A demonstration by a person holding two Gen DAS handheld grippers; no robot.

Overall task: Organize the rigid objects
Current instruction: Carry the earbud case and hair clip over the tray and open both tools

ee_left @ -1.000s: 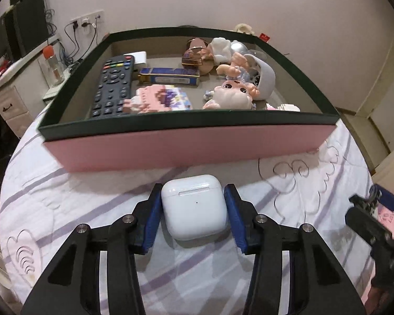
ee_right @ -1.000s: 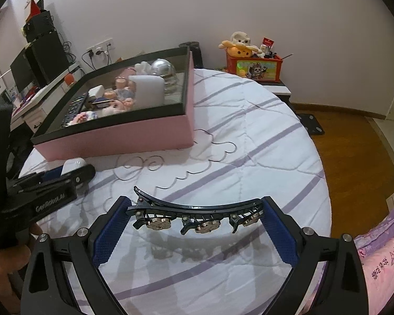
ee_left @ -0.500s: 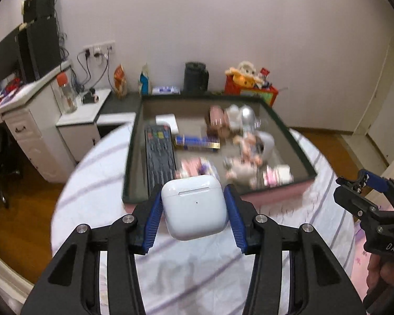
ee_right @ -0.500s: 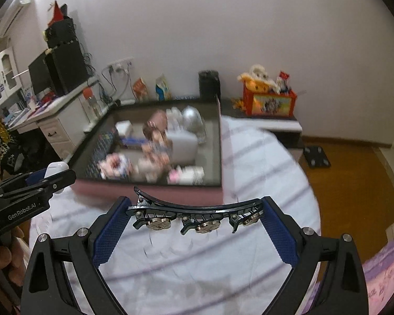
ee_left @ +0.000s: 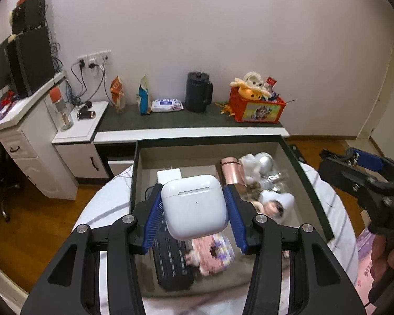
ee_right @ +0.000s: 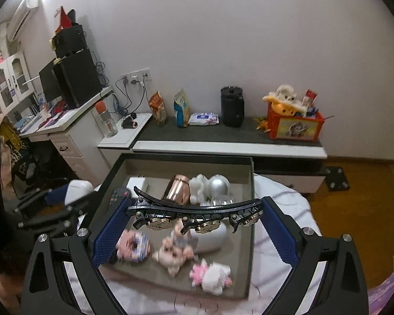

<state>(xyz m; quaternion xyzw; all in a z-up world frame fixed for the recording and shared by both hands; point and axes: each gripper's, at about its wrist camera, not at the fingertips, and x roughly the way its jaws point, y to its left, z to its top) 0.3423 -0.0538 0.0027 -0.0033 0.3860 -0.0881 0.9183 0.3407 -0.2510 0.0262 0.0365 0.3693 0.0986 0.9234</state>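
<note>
My left gripper [ee_left: 194,210] is shut on a white earbud case [ee_left: 194,207] and holds it in the air above the open box [ee_left: 312,191] on the round table. My right gripper [ee_right: 194,218] is shut on a long black hair clip [ee_right: 197,210] with gold studs, held above the same box [ee_right: 250,236]. The box holds a black remote [ee_left: 172,267], a pink block toy [ee_left: 212,254], a copper cup [ee_right: 177,190], a white charger [ee_left: 169,174] and several small figures. The left gripper and its case [ee_right: 77,191] show at the left of the right wrist view.
The table has a white cloth with purple stripes [ee_right: 283,262]. Behind it runs a low cabinet [ee_left: 191,128] with a black kettle [ee_left: 198,95], snack bags and a red toy crate [ee_left: 257,107]. A white desk [ee_left: 18,131] with speakers stands left. Wood floor lies around.
Both grippers have risen from near the tabletop and moved forward over the box, with the case and the clip still held. The views now look down into the box.
</note>
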